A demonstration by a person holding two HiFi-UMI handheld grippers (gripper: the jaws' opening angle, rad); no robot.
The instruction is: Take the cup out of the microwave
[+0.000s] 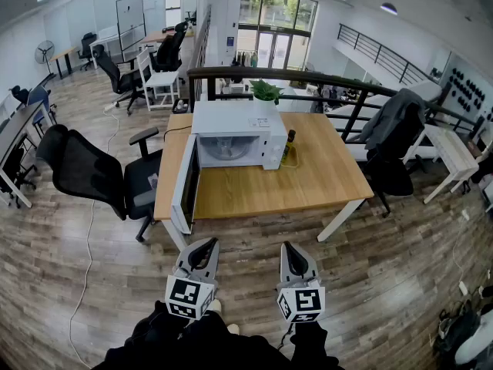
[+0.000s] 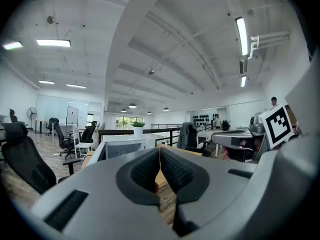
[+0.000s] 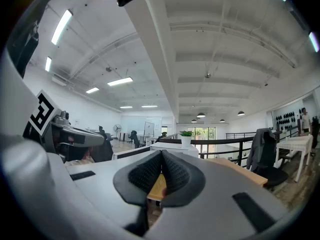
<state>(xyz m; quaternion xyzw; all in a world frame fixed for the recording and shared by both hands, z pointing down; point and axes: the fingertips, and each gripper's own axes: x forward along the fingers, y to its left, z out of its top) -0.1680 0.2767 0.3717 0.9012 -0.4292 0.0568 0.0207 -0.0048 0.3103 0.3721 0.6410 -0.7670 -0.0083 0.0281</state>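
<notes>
Approach step: left gripper (image 1: 205,245) and right gripper (image 1: 293,247) hover short of the near edge of the table (image 1: 308,183), jaws pressed together and empty, needing to spread before entering the open microwave (image 1: 231,141).

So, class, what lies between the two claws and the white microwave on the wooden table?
The head view shows bare wood-plank floor, then the front strip of the light wooden table; the open door of the white microwave juts past that edge.
</notes>
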